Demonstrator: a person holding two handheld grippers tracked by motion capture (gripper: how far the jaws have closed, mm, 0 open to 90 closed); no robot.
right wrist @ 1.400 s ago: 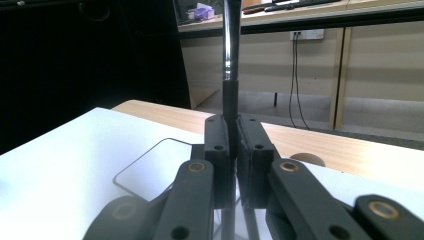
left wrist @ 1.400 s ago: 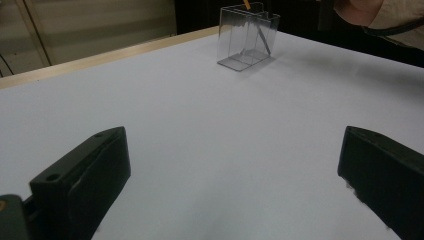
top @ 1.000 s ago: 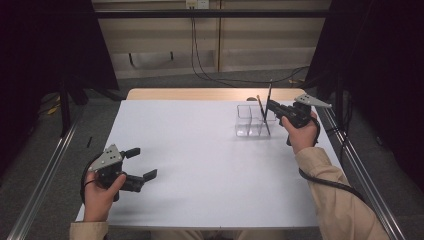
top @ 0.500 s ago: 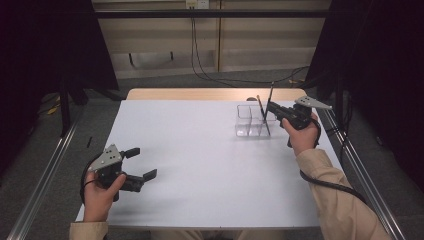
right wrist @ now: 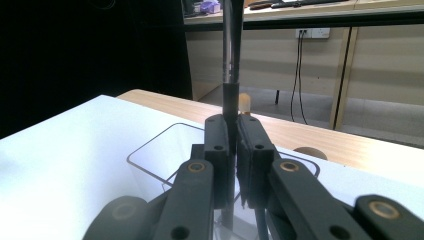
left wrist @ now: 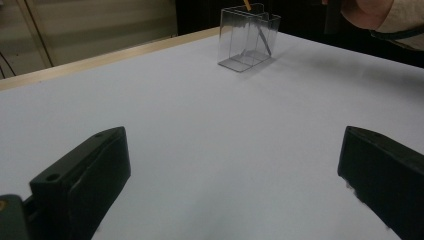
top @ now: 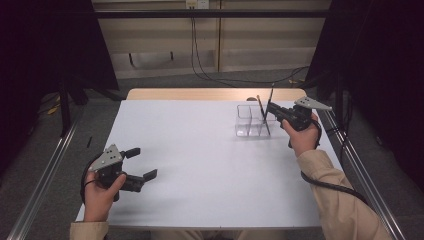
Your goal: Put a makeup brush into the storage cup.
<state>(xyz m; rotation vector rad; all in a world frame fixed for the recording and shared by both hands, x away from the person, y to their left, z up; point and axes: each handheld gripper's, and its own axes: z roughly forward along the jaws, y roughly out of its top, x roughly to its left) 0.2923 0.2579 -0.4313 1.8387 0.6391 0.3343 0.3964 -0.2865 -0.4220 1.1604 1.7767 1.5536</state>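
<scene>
Now the right hand-held gripper point(top: 272, 111) sits clamped on a thin dark pen point(right wrist: 231, 60), held upright over the clear organizer point(top: 251, 121) at 1 o'clock, ready to drop in. Left hand-held gripper point(top: 142, 162), jaws apart, idles at 7 o'clock on the tabletop point(top: 200, 150).

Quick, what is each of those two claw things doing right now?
Left gripper: open, fingers spread wide, holding nothing.
Right gripper: closed on a dark pen held upright over the clear organizer.
</scene>
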